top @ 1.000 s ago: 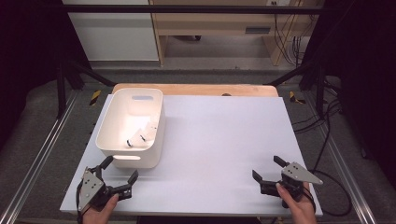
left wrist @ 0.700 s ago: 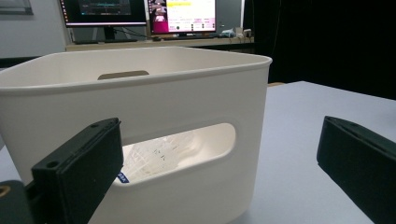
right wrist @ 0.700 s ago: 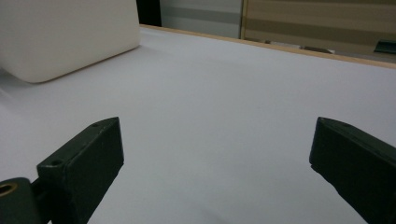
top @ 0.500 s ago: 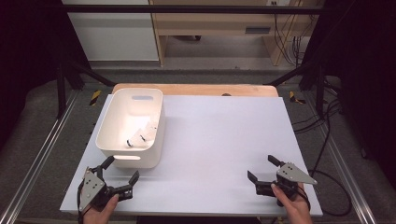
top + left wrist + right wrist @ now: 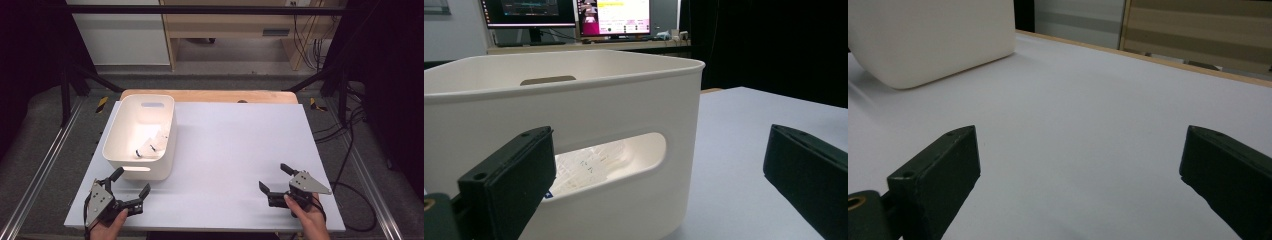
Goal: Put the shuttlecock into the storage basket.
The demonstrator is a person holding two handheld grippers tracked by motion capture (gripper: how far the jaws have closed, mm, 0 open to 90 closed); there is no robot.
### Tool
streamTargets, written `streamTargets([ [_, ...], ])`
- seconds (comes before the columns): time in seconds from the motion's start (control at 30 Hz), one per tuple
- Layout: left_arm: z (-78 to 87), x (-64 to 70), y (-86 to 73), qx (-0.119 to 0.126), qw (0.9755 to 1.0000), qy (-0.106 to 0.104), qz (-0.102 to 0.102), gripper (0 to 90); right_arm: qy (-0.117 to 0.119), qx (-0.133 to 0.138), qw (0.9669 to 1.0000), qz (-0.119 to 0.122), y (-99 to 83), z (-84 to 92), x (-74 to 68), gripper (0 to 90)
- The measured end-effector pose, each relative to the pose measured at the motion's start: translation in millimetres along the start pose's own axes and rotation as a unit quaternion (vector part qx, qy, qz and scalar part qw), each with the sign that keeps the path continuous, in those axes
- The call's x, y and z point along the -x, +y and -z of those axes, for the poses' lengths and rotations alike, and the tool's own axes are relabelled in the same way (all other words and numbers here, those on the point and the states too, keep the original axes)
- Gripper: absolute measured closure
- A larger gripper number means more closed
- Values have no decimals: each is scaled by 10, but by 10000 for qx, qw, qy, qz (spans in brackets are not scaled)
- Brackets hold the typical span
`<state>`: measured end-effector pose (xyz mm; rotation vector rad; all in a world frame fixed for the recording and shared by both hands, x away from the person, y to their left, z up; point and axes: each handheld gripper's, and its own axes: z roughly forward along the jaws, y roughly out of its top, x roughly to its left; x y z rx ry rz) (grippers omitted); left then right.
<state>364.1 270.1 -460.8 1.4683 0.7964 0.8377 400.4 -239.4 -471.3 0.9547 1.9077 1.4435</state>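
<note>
Slightly leftward right gripper [image 5: 274, 179] since before.

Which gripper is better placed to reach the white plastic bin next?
Left, most likely. The left gripper sits open just in front of the white plastic bin, facing its handle slot. The right gripper, also open, stands well off across the bare white table.

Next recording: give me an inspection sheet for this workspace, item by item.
Surface: white board on a wooden table, bare in the middle.
Job's things: white bin at left, small clear packets inside.
Clutter: nothing seen.
Grippers: left gripper open, facing the bin's handle slot; right gripper open over bare board.
Cables: black cable trailing right.
Surroundings: dark curtains, shelving, monitors.
</note>
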Motion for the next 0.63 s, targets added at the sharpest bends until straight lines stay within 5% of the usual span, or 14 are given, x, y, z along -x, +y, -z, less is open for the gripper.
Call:
streamTargets([
  [0.37, -6, 14, -2, -1, 10000, -33, 19, 5, 208, -63, 9997, 136, 65, -212, -43, 34],
  [0.63, -2, 17, -14, -23, 10000, -27, 59, 5, 57, 68, 9999, 109, 61, -230, 10, 36],
])
